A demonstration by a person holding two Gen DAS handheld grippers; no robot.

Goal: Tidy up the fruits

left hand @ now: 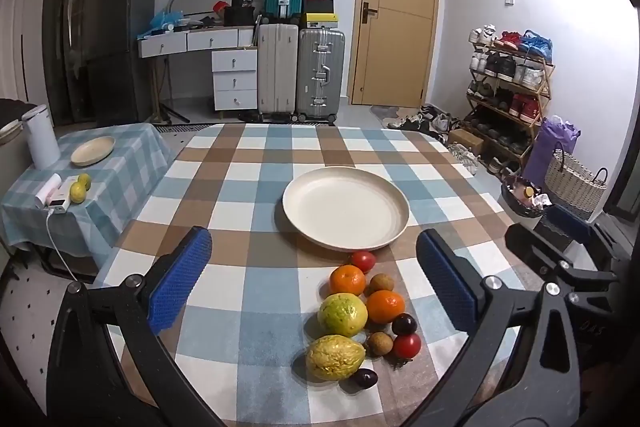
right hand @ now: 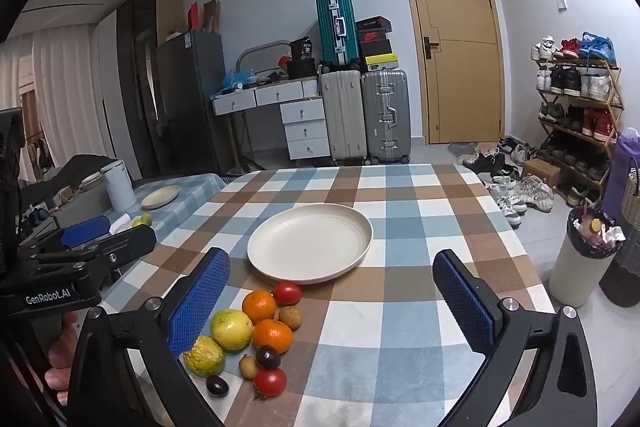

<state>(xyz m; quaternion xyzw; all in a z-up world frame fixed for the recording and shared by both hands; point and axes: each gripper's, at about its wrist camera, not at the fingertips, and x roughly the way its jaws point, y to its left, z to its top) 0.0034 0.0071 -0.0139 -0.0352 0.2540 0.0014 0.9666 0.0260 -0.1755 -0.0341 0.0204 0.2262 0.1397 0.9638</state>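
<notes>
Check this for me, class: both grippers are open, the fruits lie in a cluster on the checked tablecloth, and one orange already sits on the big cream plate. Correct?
Not quite. The big cream plate holds nothing; both oranges lie in the cluster on the checked tablecloth, as the left wrist view shows. Both grippers, left and right, are indeed open.

left wrist: faces plate | right wrist: same plate, further right

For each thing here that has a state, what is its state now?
Left gripper: jaws open, holding nothing.
Right gripper: jaws open, holding nothing.
Large plate: empty, upright on the table.
Fruit pile: loose on the tablecloth, none on the plate.
Door: closed.
</notes>
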